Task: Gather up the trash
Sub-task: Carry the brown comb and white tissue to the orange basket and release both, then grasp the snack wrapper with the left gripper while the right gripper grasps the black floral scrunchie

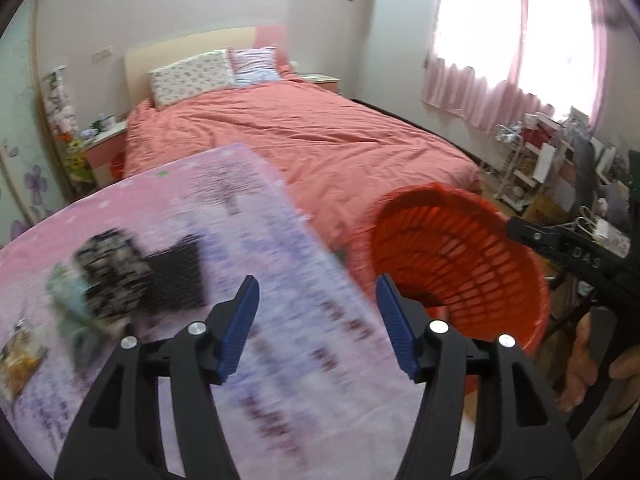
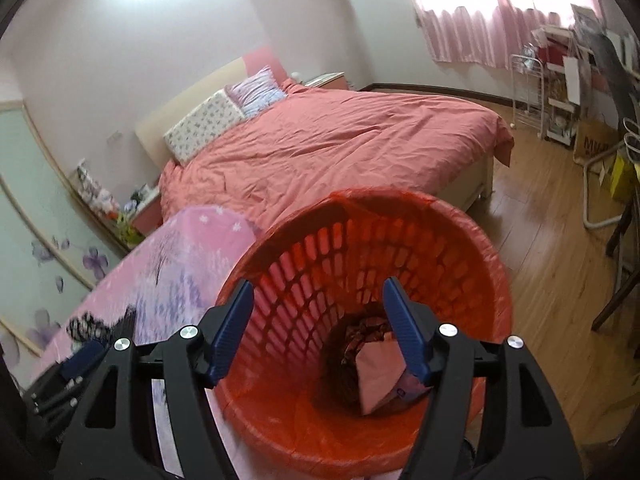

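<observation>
Right wrist view looks straight down into the orange bin (image 2: pixel 460 248), where crumpled paper and a dark wrapper (image 2: pixel 376 364) already lie; the right tool (image 2: pixel 318 292) hangs over its mouth, jaws parted and empty. Left tool (image 1: pixel 318 292), also parted and empty, points at the pink tabletop (image 1: pixel 248 216), where more blurred trash (image 1: pixel 108 272) waits beside the bin, within easy reach.

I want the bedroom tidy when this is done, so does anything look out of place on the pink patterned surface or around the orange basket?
Yes. Crumpled wrappers lie loose on the pink patterned surface, left of the open left tool. The orange basket stands upright with trash at its bottom; nothing has spilled beside it.
</observation>
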The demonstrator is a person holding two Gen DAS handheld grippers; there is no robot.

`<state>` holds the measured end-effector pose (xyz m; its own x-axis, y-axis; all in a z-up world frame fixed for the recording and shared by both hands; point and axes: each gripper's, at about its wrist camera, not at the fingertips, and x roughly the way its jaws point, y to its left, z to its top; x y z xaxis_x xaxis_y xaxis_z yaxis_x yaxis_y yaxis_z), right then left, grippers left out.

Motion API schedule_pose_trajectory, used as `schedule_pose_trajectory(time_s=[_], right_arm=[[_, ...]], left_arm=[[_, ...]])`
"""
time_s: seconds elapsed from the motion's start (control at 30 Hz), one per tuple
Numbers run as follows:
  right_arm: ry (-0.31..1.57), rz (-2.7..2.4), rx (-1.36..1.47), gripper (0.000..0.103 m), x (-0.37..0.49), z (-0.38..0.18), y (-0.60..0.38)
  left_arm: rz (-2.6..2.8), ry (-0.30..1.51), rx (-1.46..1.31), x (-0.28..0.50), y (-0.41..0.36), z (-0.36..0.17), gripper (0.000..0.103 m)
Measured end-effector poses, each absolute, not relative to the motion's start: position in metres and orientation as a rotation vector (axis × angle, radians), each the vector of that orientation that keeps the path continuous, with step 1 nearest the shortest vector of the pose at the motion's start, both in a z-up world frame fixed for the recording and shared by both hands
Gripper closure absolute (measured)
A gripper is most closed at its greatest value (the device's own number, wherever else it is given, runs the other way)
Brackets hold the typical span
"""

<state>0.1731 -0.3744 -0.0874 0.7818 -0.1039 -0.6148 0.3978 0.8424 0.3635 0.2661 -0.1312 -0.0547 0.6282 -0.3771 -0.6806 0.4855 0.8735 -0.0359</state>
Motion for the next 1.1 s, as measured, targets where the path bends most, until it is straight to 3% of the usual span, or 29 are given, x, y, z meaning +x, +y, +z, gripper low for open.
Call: schedule_pose_trajectory(time_s=[0.47, 0.63, 0.83, 1.0, 1.1], right_arm=[[0.731, -0.136, 0.369, 0.036, 0.185, -0.093, -0.281], [0.764, -0.081, 0.314, 0.036, 0.193, -0.096, -0.25], [0.8, -0.036, 0.293, 0.036, 0.203, -0.103, -0.216], [0.824, -0.01, 0.263, 0.036, 0.21, -0.107, -0.197], [0.832, 0.006, 0.254, 0.036, 0.214, -0.109, -0.187]], left_arm=[[-0.168, 0.793, 0.112, 0.264, 0.043, -0.074, 0.036], [-0.001, 0.773, 0.129, 0.277, 0.116, -0.072, 0.024], [0.057, 0.814, 0.154, 0.305, 0.17, -0.081, 0.015], [-0.014, 0.913, 0.135, 0.325, 0.182, -0.098, 0.015], [-0.049, 0.926, 0.047, 0.333, 0.187, -0.097, 0.033]])
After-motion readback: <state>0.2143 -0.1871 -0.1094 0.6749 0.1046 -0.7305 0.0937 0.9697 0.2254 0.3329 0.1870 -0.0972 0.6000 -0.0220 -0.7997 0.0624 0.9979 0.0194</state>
